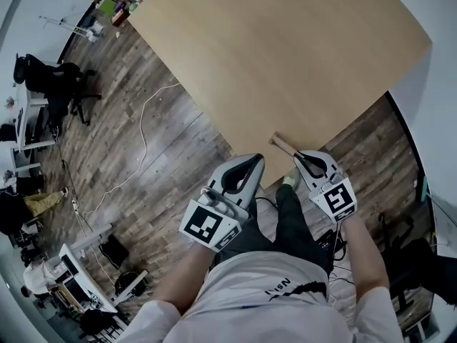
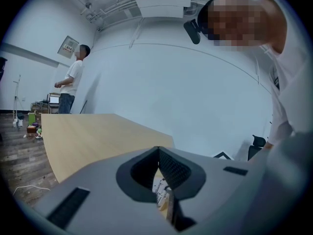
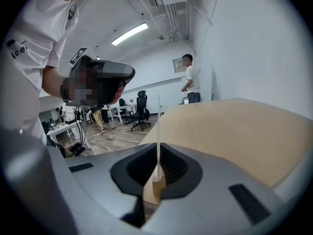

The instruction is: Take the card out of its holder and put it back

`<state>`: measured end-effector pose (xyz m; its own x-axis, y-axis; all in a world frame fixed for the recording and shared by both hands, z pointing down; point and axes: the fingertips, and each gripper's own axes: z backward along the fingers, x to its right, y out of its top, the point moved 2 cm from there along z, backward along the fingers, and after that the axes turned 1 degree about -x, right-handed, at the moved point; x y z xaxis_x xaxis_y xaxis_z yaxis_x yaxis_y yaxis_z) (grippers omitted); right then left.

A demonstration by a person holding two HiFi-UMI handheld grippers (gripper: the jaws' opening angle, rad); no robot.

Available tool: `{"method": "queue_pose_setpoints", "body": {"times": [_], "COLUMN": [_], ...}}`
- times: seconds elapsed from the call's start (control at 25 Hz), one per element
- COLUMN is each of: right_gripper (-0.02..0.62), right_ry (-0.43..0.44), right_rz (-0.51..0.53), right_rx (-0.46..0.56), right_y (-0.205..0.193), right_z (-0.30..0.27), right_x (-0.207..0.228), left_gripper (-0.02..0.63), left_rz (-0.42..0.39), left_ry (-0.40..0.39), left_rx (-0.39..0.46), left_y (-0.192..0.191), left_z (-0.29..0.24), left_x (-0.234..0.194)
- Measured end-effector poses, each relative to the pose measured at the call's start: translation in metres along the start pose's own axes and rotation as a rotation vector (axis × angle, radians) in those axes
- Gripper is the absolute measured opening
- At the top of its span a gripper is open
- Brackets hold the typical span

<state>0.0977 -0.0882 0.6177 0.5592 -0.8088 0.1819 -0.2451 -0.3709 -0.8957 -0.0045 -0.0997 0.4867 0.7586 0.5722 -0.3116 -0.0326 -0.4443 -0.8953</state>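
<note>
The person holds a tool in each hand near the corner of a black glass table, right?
Not black glass: the table is pale wood, as the head view shows. The rest stands: the left tool and right tool, one in each hand, are near its corner.

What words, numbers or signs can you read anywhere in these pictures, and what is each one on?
"ice": on the person's white shirt, right gripper view; start may be cut off.
The shirt print in the head view: upside down, too blurred to read.
The wall sign: too small to read.
The left marker cube and right marker cube: square patterns only, no letters.
The card in the right gripper: edge-on, no print shows.
</note>
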Motion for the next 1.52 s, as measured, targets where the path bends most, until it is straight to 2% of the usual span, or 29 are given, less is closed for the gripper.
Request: {"method": "queue_pose_setpoints", "body": {"times": [0.32, 0.72, 0.84, 1.08, 1.32, 1.52], "right_gripper": [0.026, 0.026, 0.026, 0.026, 0.026, 0.026], "right_ry": [-0.066, -0.205, -0.244, -0.306, -0.351, -0.367], "right_rz": [0.007, -0.112, -0.135, -0.094, -0.078, -0.064], "right_rx": [0.068, 0.200, 0.229, 0.259, 0.293, 0.314], "right_y": [0.053, 0.159, 0.194, 0.262, 0.300, 0.310], "right_z": [0.019, 0.071, 0.085, 0.107, 0.127, 0.134], "right_x": [0.002, -0.002, -0.002, -0.010, -0.036, -0.045], "left_gripper": [0.012, 0.012, 0.012, 0.012, 0.012, 0.012], "left_rz": [-0.004, -0.032, -0.032, -0.050, -0.093, -0.113], "left_ry": [-0.040, -0.152, -0.187, -0.233, -0.281, -0.309], "left_rx": [0.032, 0.051, 0.053, 0.081, 0.130, 0.161], "left_y": [0.019, 0.069, 0.089, 0.142, 0.180, 0.194], "left_z": [0.012, 0.024, 0.025, 0.031, 0.055, 0.064], "left_x": [0.002, 0.028, 0.033, 0.036, 0.047, 0.053]}}
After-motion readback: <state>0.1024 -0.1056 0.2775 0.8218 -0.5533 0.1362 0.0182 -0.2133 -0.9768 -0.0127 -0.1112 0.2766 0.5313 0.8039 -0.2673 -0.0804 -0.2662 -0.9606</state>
